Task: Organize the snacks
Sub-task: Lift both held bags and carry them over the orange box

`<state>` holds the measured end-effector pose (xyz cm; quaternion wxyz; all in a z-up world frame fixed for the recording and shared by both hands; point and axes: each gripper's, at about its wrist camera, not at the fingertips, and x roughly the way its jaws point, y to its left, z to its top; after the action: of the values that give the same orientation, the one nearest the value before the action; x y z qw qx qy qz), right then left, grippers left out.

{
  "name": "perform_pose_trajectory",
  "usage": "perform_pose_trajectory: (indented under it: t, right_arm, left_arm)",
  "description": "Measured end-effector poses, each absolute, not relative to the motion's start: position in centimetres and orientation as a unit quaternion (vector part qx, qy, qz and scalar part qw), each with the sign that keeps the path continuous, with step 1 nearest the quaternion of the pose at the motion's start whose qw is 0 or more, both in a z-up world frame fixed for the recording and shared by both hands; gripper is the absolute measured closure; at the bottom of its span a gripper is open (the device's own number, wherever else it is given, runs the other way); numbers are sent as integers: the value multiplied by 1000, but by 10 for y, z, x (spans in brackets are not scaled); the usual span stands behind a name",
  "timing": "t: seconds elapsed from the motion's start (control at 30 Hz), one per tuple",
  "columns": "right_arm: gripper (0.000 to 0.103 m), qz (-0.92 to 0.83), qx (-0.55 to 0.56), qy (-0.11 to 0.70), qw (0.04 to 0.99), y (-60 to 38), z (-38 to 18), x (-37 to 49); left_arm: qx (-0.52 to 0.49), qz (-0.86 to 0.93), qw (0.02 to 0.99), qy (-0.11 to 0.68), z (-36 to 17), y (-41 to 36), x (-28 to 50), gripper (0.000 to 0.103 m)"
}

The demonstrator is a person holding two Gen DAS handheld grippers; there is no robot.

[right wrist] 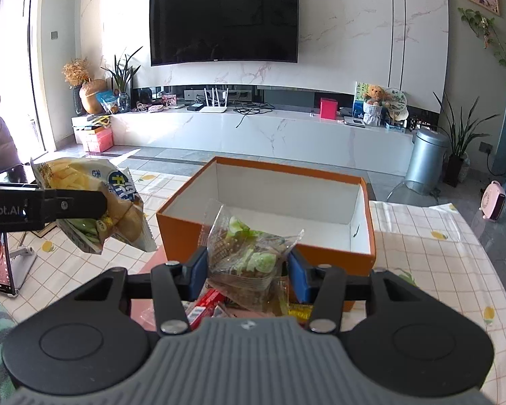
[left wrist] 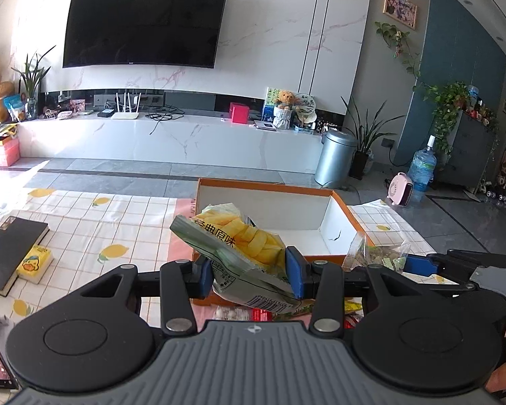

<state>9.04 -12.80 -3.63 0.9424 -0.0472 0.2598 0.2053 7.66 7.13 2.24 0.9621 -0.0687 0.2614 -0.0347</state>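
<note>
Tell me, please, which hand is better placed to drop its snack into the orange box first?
Probably the right. The right gripper holds its clear snack packet just before the orange box's near wall, roughly centred; the left gripper holds its chip bag nearer the box's left corner.

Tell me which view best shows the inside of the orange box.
The right wrist view: the orange box shows its whole white interior, empty. In the left wrist view the chip bag held in the left gripper hides part of it.

Two wrist fisheyes side by side, angled slightly down, sharing the orange box [left wrist: 270, 202] and TV wall [right wrist: 337, 50]
</note>
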Motion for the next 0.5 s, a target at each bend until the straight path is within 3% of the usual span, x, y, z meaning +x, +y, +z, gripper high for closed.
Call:
perform_pose_trajectory:
  t: [0.5]
  right_arm:
    - [55, 212, -76, 287, 931, -101, -30, 193]
  left_arm:
    - [-37, -54, 959, 274, 20, 76, 155, 55]
